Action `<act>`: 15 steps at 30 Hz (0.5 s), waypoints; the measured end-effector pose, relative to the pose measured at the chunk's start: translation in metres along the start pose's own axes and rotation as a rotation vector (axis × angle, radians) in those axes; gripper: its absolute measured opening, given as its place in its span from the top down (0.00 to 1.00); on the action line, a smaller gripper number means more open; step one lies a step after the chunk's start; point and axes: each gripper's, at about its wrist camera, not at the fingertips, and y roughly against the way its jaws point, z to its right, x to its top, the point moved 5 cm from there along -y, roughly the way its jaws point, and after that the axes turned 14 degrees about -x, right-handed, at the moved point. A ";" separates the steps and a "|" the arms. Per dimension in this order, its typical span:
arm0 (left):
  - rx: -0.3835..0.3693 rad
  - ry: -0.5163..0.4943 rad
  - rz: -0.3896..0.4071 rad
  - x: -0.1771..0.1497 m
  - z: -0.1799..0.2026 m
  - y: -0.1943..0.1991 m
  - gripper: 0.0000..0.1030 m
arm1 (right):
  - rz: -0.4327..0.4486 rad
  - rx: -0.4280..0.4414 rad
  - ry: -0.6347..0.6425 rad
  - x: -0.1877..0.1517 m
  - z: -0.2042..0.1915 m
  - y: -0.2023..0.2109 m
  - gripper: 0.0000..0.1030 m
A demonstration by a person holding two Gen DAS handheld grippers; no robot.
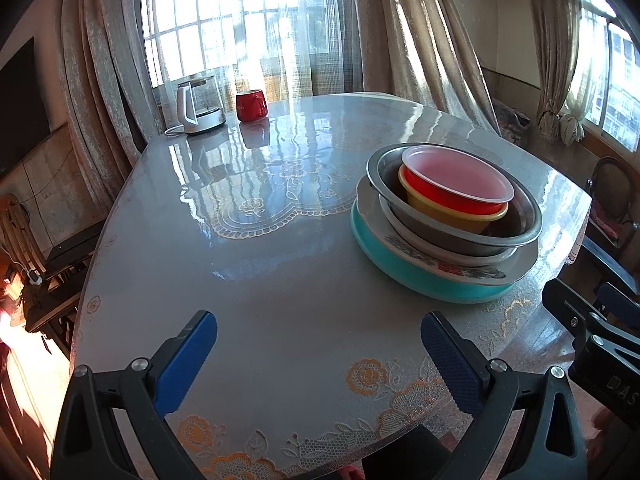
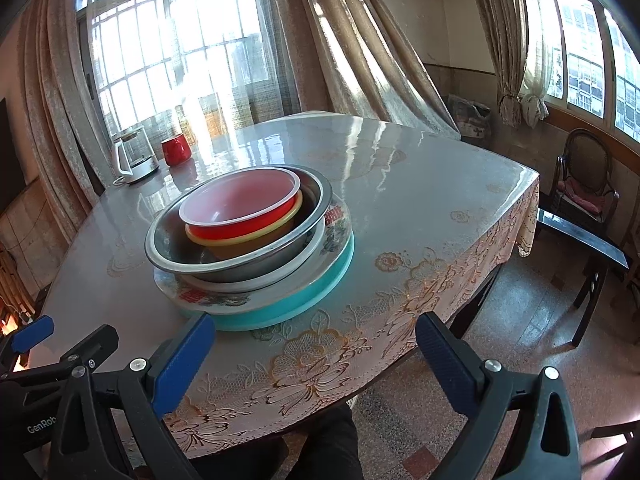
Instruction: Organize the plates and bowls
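Left wrist view: left gripper point(image 1: 318, 354) hangs over the near part of the table point(image 1: 280, 280), blue pads point(image 1: 188, 356) wide apart, nothing between them. Table covered with glossy plastic over a lace floral cloth. Dish stack sits to the right, near the table's right edge: teal plate point(image 1: 404, 276) at the bottom, floral plate point(image 1: 480, 272) on it, then a white dish rim point(image 1: 420, 244), then a steel bowl point(image 1: 460, 236). Inside the steel bowl, a yellow bowl point(image 1: 452, 214) with a red bowl point(image 1: 460, 188) nested in it; red one has a white rim and sits tilted. Far left corner: glass kettle point(image 1: 198, 106), red mug point(image 1: 251, 105) just beside it. Part of the right gripper point(image 1: 600, 336) shows at the right edge. Curtains point(image 1: 400, 40) and barred windows behind.

Right wrist view: right gripper point(image 2: 316, 360) spread fully, empty, over the near table edge. Its left pad point(image 2: 184, 360) overlaps the teal plate point(image 2: 288, 308) in the picture; contact cannot be told. Same stack just ahead, left of centre: floral plate point(image 2: 336, 220), steel bowl point(image 2: 240, 268), yellow bowl point(image 2: 248, 238), red bowl point(image 2: 240, 216) on top. Kettle point(image 2: 134, 152) and red mug point(image 2: 176, 150) far left, well apart from the stack. Left gripper point(image 2: 32, 330) partly visible at the left edge. Wooden chair point(image 2: 584, 184) off to the right, by the wall.
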 end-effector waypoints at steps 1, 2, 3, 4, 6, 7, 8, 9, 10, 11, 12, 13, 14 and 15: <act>0.002 -0.001 -0.002 -0.001 0.000 0.000 0.00 | -0.001 0.001 0.001 0.000 0.000 0.000 0.01; 0.003 -0.003 -0.004 -0.001 0.000 -0.001 0.00 | -0.001 0.001 0.002 0.000 0.000 0.000 0.01; 0.003 -0.005 -0.006 -0.001 0.001 -0.001 0.00 | -0.002 0.001 0.003 0.000 0.000 -0.001 0.01; 0.002 -0.006 -0.007 -0.001 0.000 -0.002 0.00 | -0.001 0.001 0.002 0.000 0.000 0.000 0.01; 0.002 -0.009 -0.003 0.000 0.001 -0.001 0.00 | 0.002 -0.001 0.001 0.000 0.000 0.000 0.01; 0.000 -0.011 -0.001 0.000 0.001 -0.001 0.00 | 0.003 -0.004 0.001 0.000 0.001 0.000 0.01; -0.003 -0.011 0.001 0.000 0.001 0.000 0.00 | 0.004 -0.004 -0.002 0.001 0.002 0.000 0.01; -0.006 -0.012 0.003 0.000 0.001 0.000 0.00 | 0.004 -0.004 -0.005 0.001 0.003 0.000 0.01; -0.007 -0.014 0.003 0.000 0.002 0.000 0.00 | 0.004 -0.006 -0.008 0.001 0.003 0.000 0.01; -0.008 -0.016 0.002 0.000 0.003 0.000 0.00 | 0.002 -0.005 -0.009 0.001 0.004 -0.001 0.01; -0.007 -0.017 0.001 -0.001 0.004 0.000 0.00 | 0.000 -0.005 -0.010 0.001 0.004 -0.001 0.01; -0.007 -0.018 0.000 -0.001 0.003 -0.001 0.00 | 0.000 -0.005 -0.010 0.001 0.004 -0.002 0.01; -0.007 -0.018 -0.001 -0.001 0.003 0.000 0.00 | 0.001 -0.006 -0.008 0.001 0.004 -0.002 0.01; -0.009 -0.016 0.000 -0.001 0.003 0.000 0.00 | 0.000 -0.007 -0.006 0.001 0.004 -0.002 0.01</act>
